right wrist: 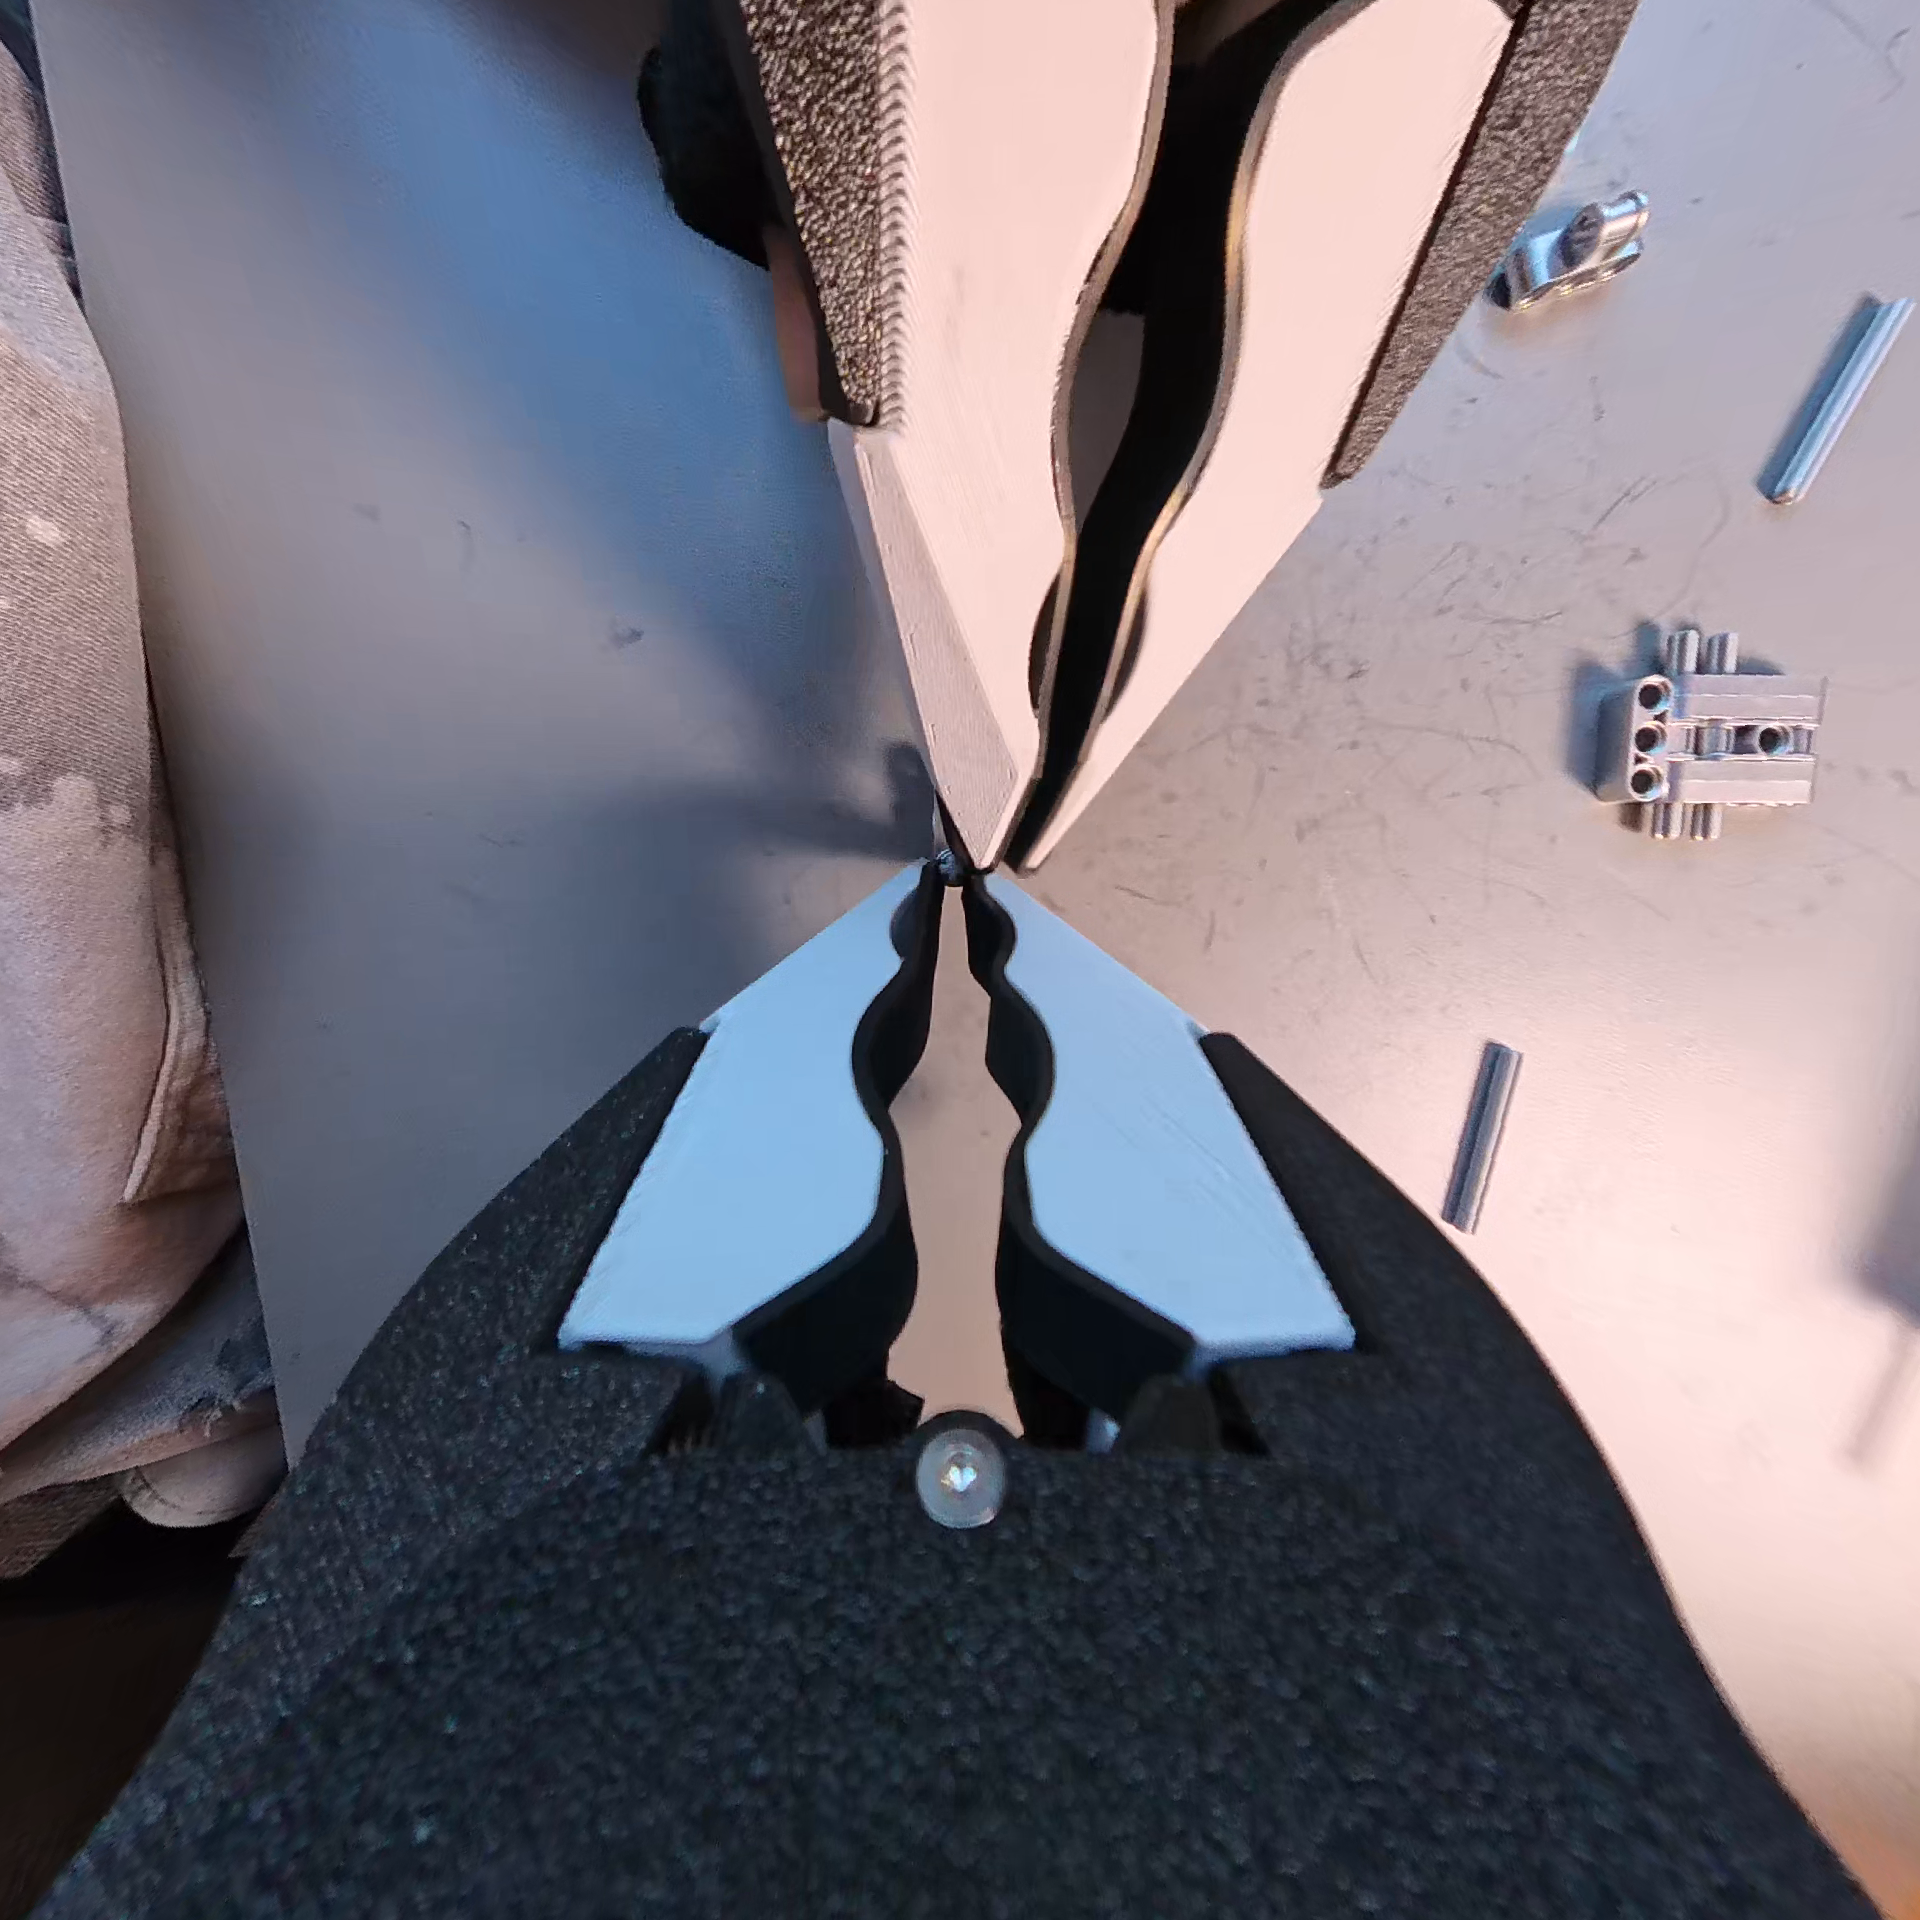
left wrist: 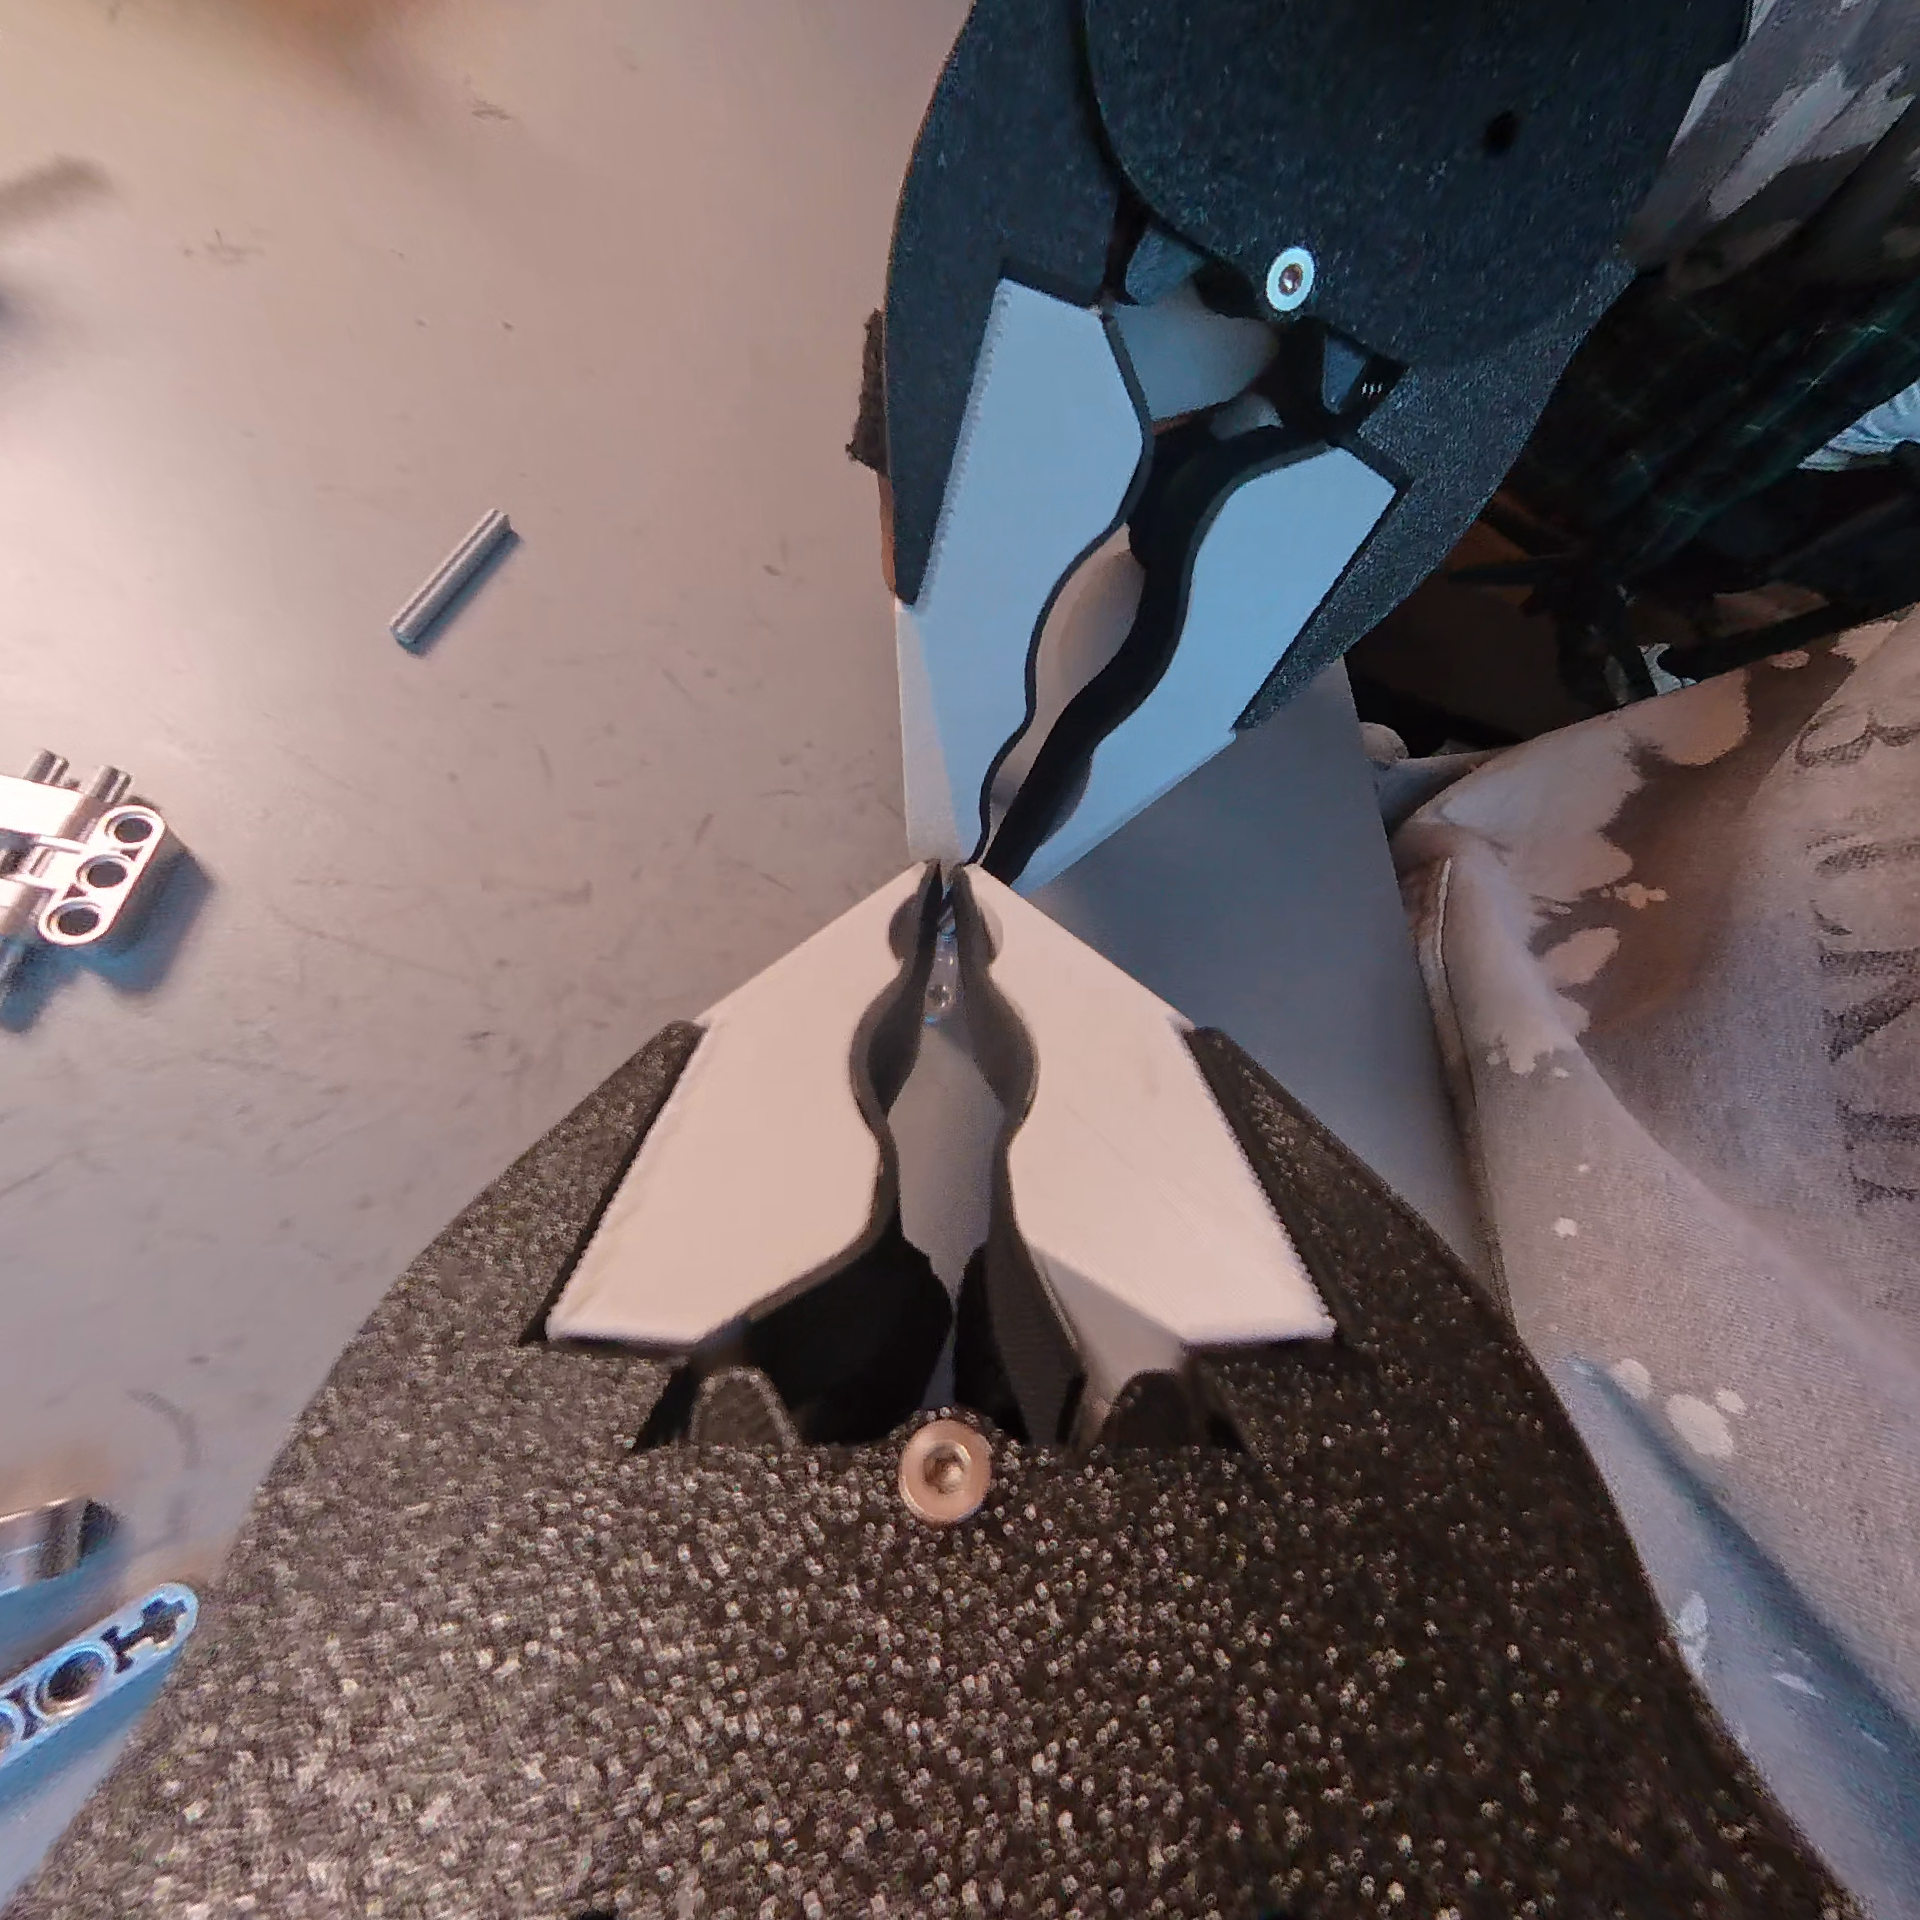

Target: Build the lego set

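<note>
Both grippers are held low over the scuffed grey table (left wrist: 436, 1039), pointed at each other so that their fingertips meet tip to tip. In the left wrist view the left gripper (left wrist: 943, 878) has its jaws drawn nearly together, with a small clear part (left wrist: 943, 982) pinched between the tips; the right gripper (left wrist: 987, 847) comes down from the top of that view, its tips closed to a point against the left one's. In the right wrist view the right gripper (right wrist: 951, 873) shows its jaws all but closed at the tips, where a tiny dark piece (right wrist: 945, 860) sits; whether it grips that piece cannot be told. The left gripper (right wrist: 1003, 847) enters there from above, tips closed. Count of loose items on the table in the right wrist view: two thin grey axle rods (right wrist: 1837, 400) (right wrist: 1481, 1138), one grey block assembly with round holes (right wrist: 1709, 743), and one small grey connector (right wrist: 1569, 249), all well apart from the grippers. A person's pale mottled garment (right wrist: 73, 831) lies at the table edge.
</note>
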`<state>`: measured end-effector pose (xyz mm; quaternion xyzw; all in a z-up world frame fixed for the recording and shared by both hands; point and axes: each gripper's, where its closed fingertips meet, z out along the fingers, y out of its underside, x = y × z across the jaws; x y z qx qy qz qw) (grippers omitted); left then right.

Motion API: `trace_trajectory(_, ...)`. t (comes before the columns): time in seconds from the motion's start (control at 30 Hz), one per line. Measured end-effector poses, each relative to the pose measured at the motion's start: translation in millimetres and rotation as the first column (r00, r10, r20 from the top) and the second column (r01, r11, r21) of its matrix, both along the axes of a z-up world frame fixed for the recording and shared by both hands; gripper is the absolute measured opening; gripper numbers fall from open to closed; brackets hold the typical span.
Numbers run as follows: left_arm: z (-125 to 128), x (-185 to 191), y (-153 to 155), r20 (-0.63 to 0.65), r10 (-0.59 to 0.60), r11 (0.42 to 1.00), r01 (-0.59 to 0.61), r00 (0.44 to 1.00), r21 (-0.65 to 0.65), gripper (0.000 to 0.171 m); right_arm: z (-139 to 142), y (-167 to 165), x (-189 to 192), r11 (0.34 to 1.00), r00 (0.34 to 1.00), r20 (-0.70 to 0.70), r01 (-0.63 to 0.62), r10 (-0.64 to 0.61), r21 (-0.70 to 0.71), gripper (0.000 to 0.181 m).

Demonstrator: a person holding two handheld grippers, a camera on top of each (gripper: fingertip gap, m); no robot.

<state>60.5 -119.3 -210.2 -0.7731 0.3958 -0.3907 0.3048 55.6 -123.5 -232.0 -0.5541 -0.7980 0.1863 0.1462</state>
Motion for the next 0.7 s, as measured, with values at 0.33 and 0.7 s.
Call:
trace_trajectory(0.33, 1.6, -2.0, -1.8, 0.015, -0.003, 1.0, 0.004, 1.0, -0.026, 0.005, 0.0, -0.4, -3.8, 1.0, 1.0, -0.03, -0.006, 0.007, 0.021, 0.002)
trace_trajectory(0.7, 9.2, -9.3, -0.1, 0.027, -0.007, 1.0, 0.006, 1.0, 0.003, 0.01, 15.0, 1.1, -1.9, 0.998, 0.996, -0.079, 0.03, -0.034, -0.056, 0.019)
